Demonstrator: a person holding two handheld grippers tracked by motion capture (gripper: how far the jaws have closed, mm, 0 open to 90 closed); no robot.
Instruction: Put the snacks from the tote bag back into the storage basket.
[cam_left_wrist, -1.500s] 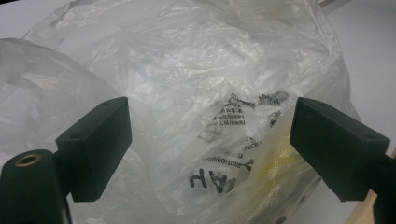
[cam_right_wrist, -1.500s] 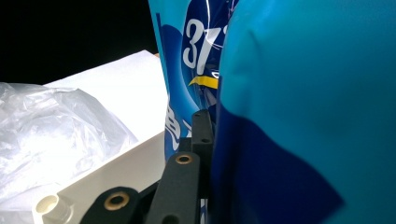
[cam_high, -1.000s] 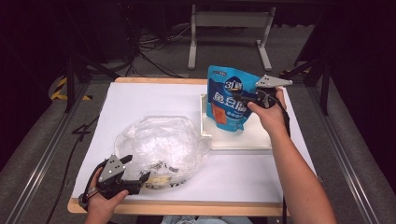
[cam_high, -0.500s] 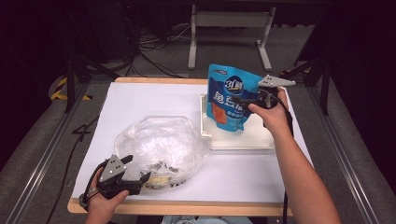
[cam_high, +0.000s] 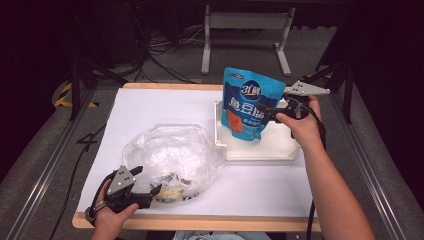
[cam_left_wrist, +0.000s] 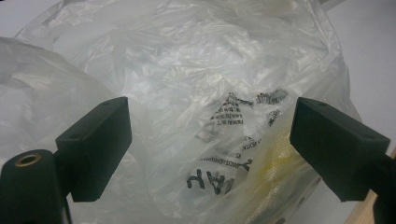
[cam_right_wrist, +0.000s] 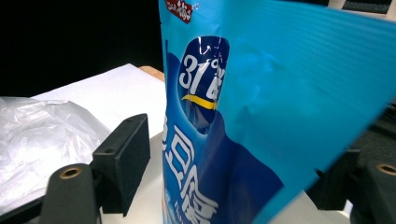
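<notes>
The blue pouch (cam_high: 249, 104) stands upright in the white tray (cam_high: 260, 147) at the far right of the table, its long axis near vertical and its top leaning slightly away from the person. It sits between the jaws of the right gripper (cam_high: 267, 111), which comes at it level from the right. The jaws have just been opening. In the right gripper view the left pad (cam_right_wrist: 122, 161) stands clear of the pouch's (cam_right_wrist: 243, 116) printed face, while the other pad is hidden behind the pouch's edge. The grip looks let go, with the pouch standing on its own base. The right hand is by far the nearer to it, and any retreat would have to go back along the jaws' own line to avoid tipping it.

The pouch is glossy blue with white lettering, an orange panel low on the front and a creased, dented skin.

Near the front left edge, the left gripper (cam_high: 145, 192) rests with jaws spread at the rim of a crumpled clear bag (cam_high: 172, 155), the film lying between the pads unpinched.
</notes>
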